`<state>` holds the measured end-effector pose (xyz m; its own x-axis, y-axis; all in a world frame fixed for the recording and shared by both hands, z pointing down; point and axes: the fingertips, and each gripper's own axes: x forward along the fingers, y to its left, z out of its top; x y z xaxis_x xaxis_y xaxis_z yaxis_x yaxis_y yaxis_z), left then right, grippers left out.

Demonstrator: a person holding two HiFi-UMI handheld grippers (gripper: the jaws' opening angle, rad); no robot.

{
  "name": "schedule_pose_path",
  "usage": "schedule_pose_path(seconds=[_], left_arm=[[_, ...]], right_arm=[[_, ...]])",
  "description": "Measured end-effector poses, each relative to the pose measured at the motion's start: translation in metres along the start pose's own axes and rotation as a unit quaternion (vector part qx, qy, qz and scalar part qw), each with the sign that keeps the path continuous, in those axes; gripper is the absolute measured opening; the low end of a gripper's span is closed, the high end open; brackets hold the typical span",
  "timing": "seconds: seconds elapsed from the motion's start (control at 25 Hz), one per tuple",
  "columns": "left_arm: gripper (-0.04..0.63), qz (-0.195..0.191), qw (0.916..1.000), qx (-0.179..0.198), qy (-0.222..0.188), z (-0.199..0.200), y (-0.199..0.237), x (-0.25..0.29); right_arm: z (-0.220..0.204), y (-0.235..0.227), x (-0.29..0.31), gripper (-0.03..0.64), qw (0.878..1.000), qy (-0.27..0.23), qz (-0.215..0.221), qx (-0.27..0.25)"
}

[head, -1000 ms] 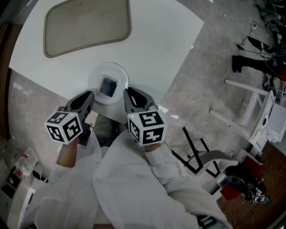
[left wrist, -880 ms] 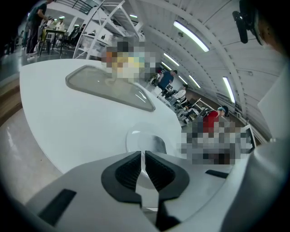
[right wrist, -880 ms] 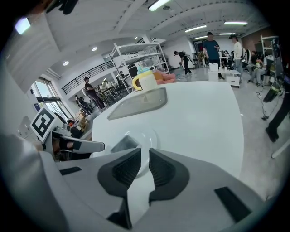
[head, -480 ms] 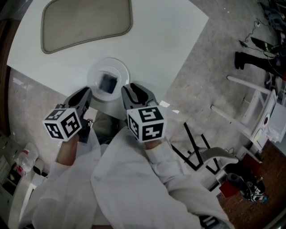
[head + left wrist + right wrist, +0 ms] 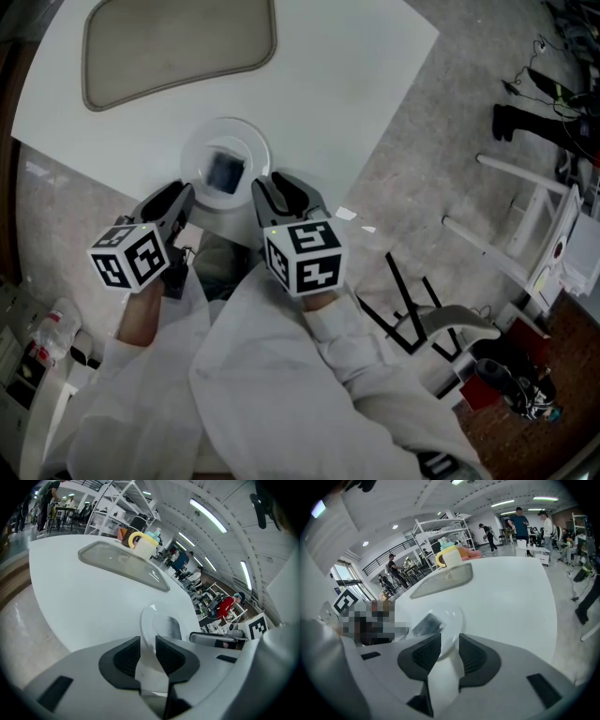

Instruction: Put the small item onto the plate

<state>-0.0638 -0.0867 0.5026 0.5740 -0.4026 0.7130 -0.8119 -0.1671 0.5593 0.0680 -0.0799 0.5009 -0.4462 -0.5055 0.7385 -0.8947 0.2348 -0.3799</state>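
At the bottom of the head view are the person's white sleeves [image 5: 281,394], with both marker cubes held up just short of the table edge. The left gripper [image 5: 173,202] sits left of centre. In the left gripper view its dark pads [image 5: 123,658] stand a narrow slot apart with nothing pinched between them; only the plate rim shows through the gap. The right gripper [image 5: 277,192] is just right of centre, close beside the other. Its jaws are opening, and in the right gripper view there is nothing between the pads [image 5: 474,656], just bare table and the plate's edge beyond.

Right past both sets of tips, at the near edge of the white table [image 5: 328,94], lies the round white plate [image 5: 199,157], between the two grippers and slightly ahead of them. The small item [image 5: 225,172], a dark flat squarish piece, lies on the plate near its middle, touched by neither gripper.

Further up the table, at the upper left of the head view, is a large grey-beige tray [image 5: 178,42] with rounded corners, well apart from the plate. Beyond it, in both gripper views, stands a pale mug [image 5: 143,545] with a yellow handle. Behind that are white shelving racks and people in the room.
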Motion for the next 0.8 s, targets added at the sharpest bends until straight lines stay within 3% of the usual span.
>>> schedule_pose_path(seconds=[0.8], left_arm=[[0.097,-0.007,0.9995,-0.028,-0.009,0.0045,-0.0057,0.0022]], right_arm=[[-0.0021,0.0012,0.0069,0.123,1.0,0.014,0.007,0.018]])
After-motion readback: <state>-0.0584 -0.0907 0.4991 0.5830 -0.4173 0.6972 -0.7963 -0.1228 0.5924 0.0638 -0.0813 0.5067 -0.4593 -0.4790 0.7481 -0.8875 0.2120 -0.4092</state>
